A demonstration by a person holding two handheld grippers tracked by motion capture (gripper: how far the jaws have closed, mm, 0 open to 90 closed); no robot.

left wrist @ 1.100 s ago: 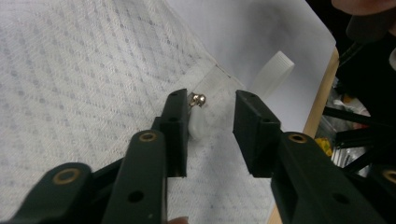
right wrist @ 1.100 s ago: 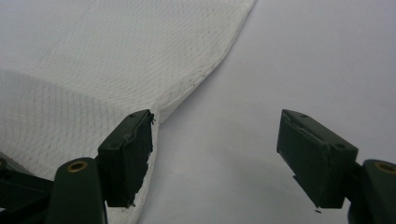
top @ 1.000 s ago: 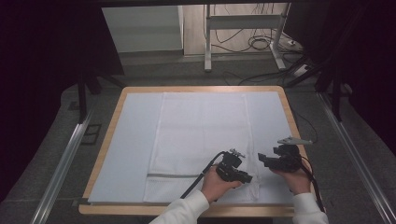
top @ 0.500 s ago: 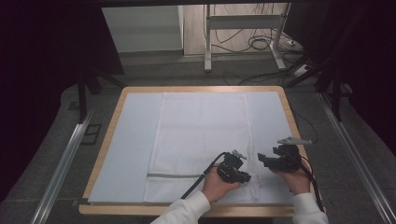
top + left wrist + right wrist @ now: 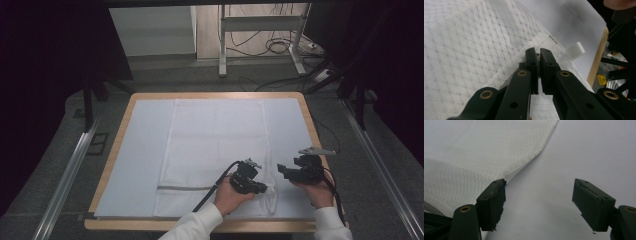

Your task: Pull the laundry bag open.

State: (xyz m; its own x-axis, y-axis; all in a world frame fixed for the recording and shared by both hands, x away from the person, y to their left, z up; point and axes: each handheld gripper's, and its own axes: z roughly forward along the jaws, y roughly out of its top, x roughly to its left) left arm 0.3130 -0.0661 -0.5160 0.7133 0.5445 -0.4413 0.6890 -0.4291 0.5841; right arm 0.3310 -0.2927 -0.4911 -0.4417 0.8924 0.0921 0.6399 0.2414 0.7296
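A white waffle-weave towel (image 5: 217, 145) lies flat on the white sheet (image 5: 142, 160), with a grey stripe (image 5: 185, 188) near its front end. At the towel's front right edge my left gripper (image 5: 264, 189) is shut on the hem, which is slightly raised there. In the left gripper view the jaws are pressed together at the towel's (image 5: 474, 45) edge, beside a small white tag (image 5: 575, 51). My right gripper (image 5: 281, 171) hovers open just right of that edge. In the right gripper view its fingers (image 5: 492, 202) stand wide apart over bare sheet (image 5: 586, 150), with the towel (image 5: 474, 157) to the left.
The sheet covers a wooden-rimmed table (image 5: 112, 160). Metal rails (image 5: 70, 170) run along both sides on the grey floor. A stand's legs and cables (image 5: 270, 47) sit beyond the far edge. Black cables trail from both grippers over the front edge.
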